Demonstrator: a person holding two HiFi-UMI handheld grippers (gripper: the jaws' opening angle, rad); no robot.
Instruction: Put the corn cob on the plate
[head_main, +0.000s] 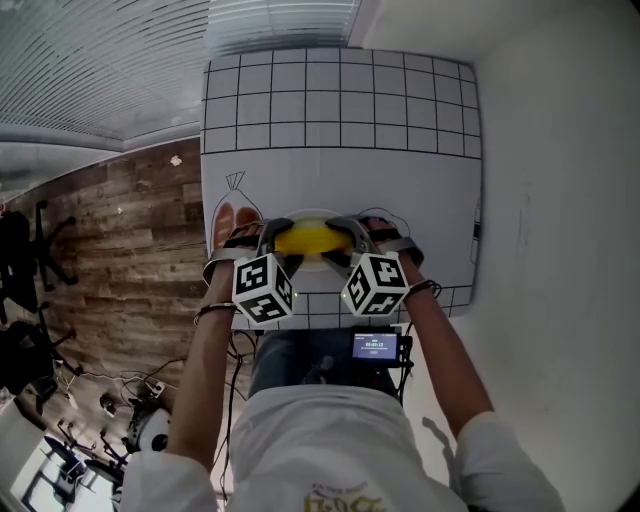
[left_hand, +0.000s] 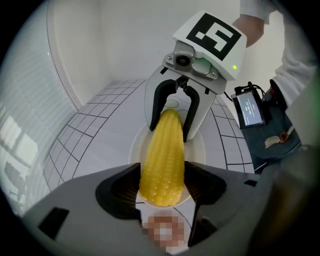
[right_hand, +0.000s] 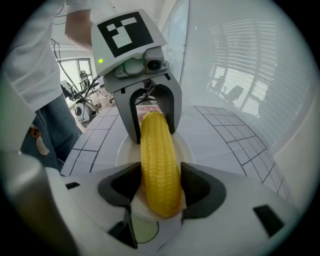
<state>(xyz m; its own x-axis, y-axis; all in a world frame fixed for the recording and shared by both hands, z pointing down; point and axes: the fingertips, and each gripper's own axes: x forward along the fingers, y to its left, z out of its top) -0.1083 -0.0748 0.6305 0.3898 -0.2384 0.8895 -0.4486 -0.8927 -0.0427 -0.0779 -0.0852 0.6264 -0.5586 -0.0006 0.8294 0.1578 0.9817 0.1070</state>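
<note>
Cob (head_main: 311, 238): yellow, held between the two grippers, directly over the plate; cannot tell if touching the plate or just above it.
Long axis: from left to right in the head view, about level, from one gripper to the other; in each gripper view pointing straight away from the camera, toward the other gripper.
Ends: one end inside each gripper; thick end and thin end cannot be told apart.
Left gripper (head_main: 272, 241): closed on the left end of the cob, pressing it from both sides, tilted down toward the plate.
Right gripper (head_main: 351, 240): closed on the right end of the cob in the same way, facing the left gripper, with a green light lit on its body.
Plate (head_main: 310, 213): white, round, shallow, flat on the mat; cob across its middle, rim visible on both sides of the cob in the gripper views.
Mat (head_main: 340, 100): white with black grid lines, covering the table; outline drawing of a bag (head_main: 232, 205) printed just beside the left gripper.
Cubes (head_main: 264, 288): one on each gripper, black and white square markers, near the hands.
Screen (head_main: 377, 347): small, lit, at the waist of the person, near the table edge.
Floor (head_main: 120, 250): wood planks, left of the table.
</note>
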